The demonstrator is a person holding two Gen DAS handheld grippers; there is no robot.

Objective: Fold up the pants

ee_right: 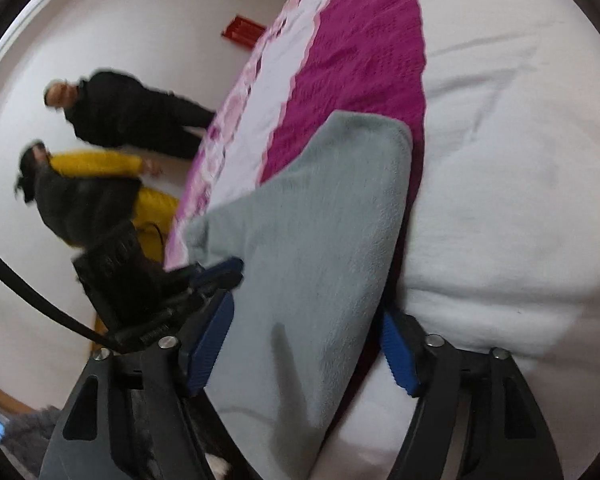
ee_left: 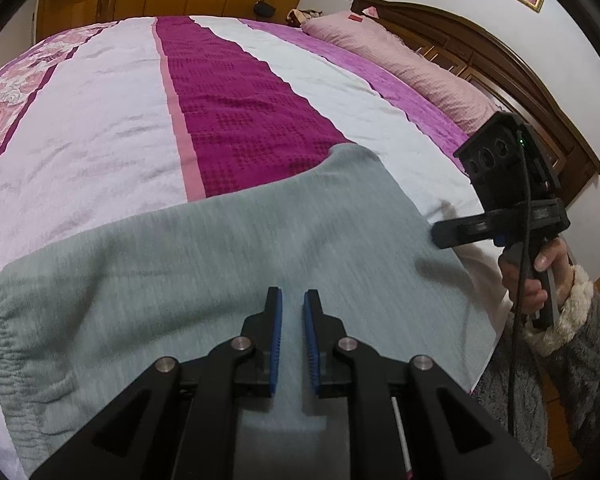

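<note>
While flat abed, grey pants (ee_left: 228,248).

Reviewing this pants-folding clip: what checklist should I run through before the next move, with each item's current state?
1. Left gripper closed on the pants: ok.
2. Right gripper open, pads off the fabric: ok.
3. Far end of the pants lying flat on the bed: ok.
4. Cable hanging clear of the pants: ok.
5. Fabric layers lined up edge to edge: cannot tell, the views are blurred and the lower layer is hidden.
</note>
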